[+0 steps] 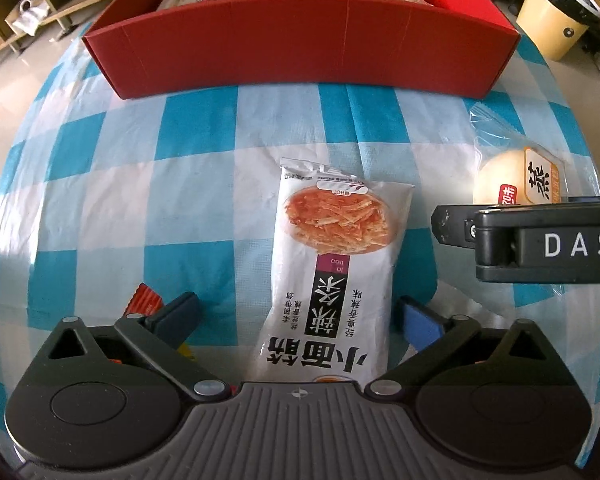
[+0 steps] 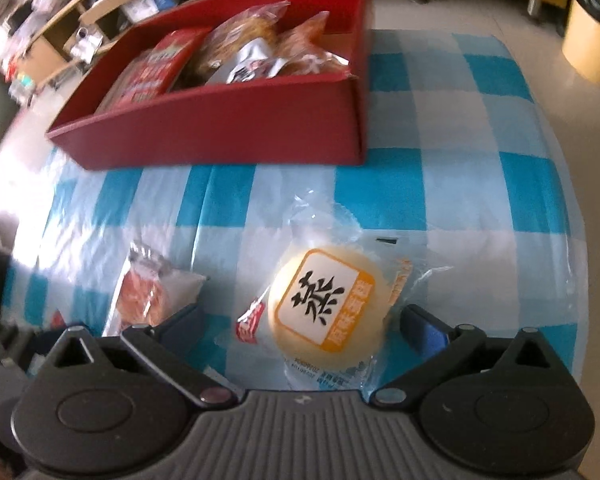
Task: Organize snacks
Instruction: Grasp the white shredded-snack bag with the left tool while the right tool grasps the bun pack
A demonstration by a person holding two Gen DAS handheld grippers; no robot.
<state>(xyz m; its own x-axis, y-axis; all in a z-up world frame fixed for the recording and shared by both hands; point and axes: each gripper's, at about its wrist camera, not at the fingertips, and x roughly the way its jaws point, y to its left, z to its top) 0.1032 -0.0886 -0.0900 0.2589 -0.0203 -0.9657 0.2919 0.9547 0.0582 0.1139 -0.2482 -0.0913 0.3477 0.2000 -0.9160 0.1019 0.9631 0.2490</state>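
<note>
Left tongs (image 1: 298,320) and right tongs (image 2: 300,326) point steeply down, spread wide.

A red cardboard box (image 1: 300,56) sits at the far side of the blue-and-white checked tablecloth (image 1: 140,184), with several snack packets (image 2: 236,56) inside. Nearer lies a white noodle-snack packet (image 1: 332,264); to its right, a clear-wrapped round steamed cake (image 2: 324,304).

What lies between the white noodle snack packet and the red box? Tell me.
Only bare checked tablecloth. The left wrist view shows nothing on the stretch from the white packet to the red box.
</note>
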